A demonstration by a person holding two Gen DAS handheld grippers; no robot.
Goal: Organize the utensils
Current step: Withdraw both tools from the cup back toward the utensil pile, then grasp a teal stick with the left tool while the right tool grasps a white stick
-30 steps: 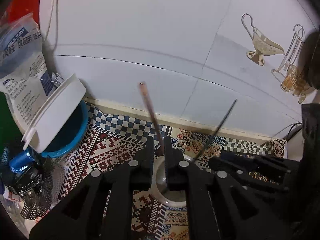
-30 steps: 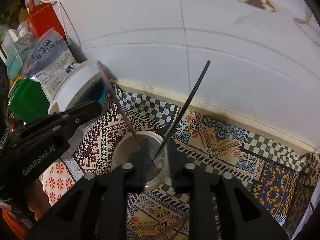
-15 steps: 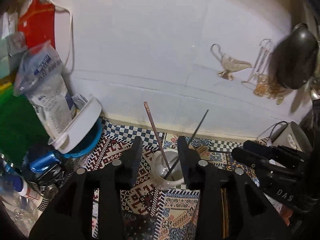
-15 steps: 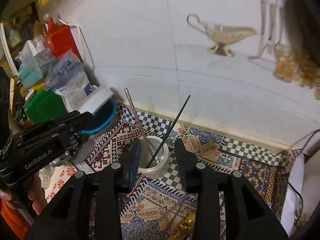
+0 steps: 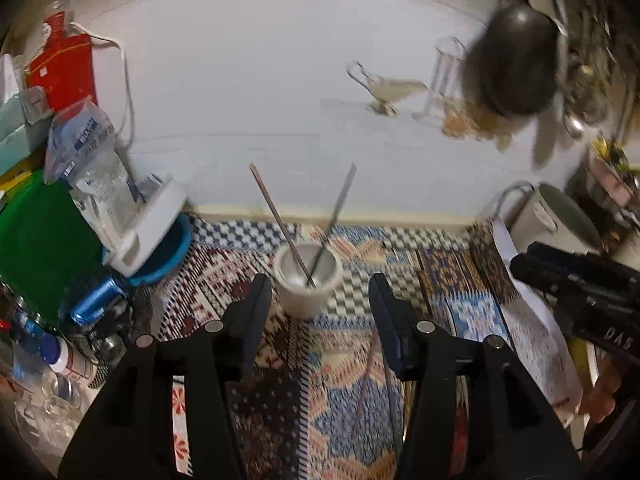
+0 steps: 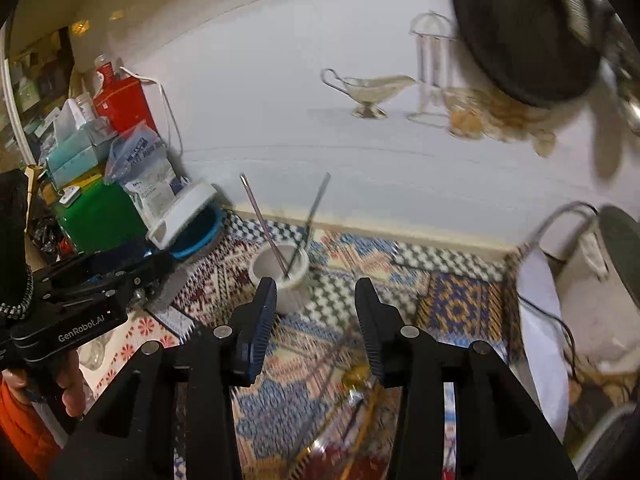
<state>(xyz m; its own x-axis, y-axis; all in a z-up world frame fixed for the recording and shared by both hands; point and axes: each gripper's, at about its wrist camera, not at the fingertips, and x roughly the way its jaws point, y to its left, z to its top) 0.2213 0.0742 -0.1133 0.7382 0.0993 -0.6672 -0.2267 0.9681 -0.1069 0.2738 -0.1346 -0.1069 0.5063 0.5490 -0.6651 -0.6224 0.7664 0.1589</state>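
A small white round cup (image 5: 308, 280) stands upright on the table's patterned woven cloth (image 5: 460, 280), near the foot of the white wall. Two thin sticks rest inside it. The pinkish-brown chopstick (image 5: 276, 216) leans up and to the left; the dark thin chopstick (image 5: 338, 208) leans up and to the right, so their long axes cross low in the cup and spread apart above the rim. The left gripper (image 5: 320, 292) hangs short of the cup, its jaws opening and gripping nothing. The right gripper (image 6: 316, 296) sits likewise just before the cup (image 6: 280, 276), jaws opening and empty. More slender utensils lie blurred on the cloth nearer the cameras.
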